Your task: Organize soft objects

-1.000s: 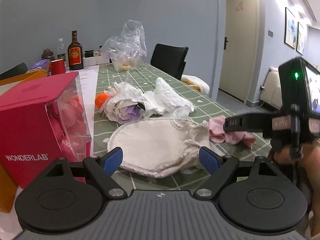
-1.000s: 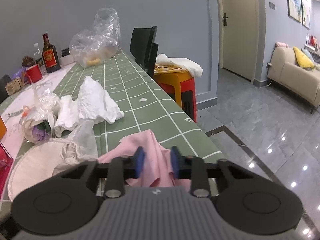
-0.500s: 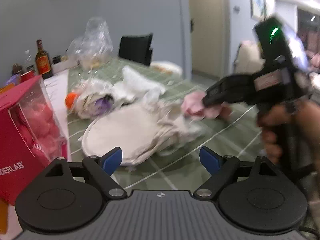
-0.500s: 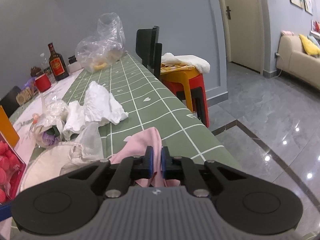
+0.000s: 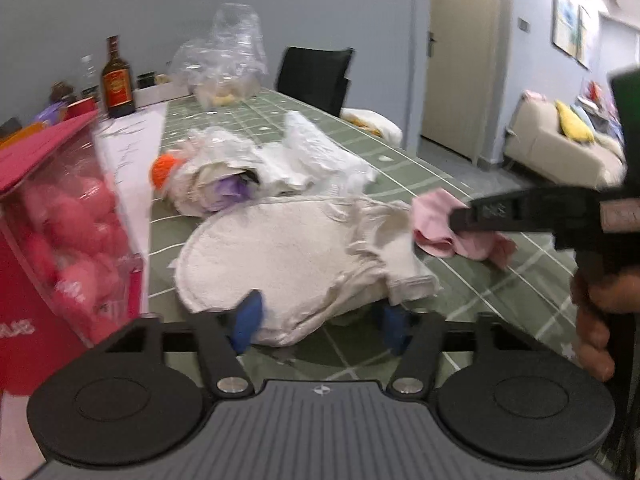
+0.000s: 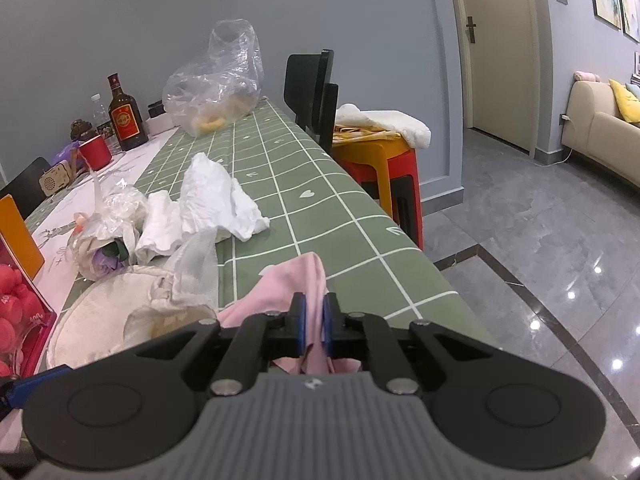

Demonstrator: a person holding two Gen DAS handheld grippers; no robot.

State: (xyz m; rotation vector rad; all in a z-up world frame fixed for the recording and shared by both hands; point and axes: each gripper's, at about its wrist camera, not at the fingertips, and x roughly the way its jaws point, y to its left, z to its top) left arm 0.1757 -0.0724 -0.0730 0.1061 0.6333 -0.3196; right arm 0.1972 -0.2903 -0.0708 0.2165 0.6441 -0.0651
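Covering the long table [image 6: 320, 200] is a green checked cloth, in a grey-walled room with a glossy tiled floor, a door and a sofa [image 6: 600, 140] past the table's far end. A black chair [image 6: 312, 92] and a red-and-orange stool [image 6: 384, 168] stand beside the table.

Since a second ago the left gripper [image 5: 320, 320] has come down to the near edge of the cream towel [image 5: 280, 256], and its jaws have just been closing, now about half open, with the towel's rim between the blue pads; whether they press it, I cannot tell. The right gripper [image 6: 313, 322], half open then, is now clamped on the pink cloth [image 6: 292, 284], which lies just right of the towel.

Left of the towel a pink box [image 5: 48, 248] holds pink balls. Beyond the towel, a clear bag [image 6: 216, 84] holds something yellow, near a brown bottle [image 6: 122, 114] and a red cup [image 6: 95, 154].
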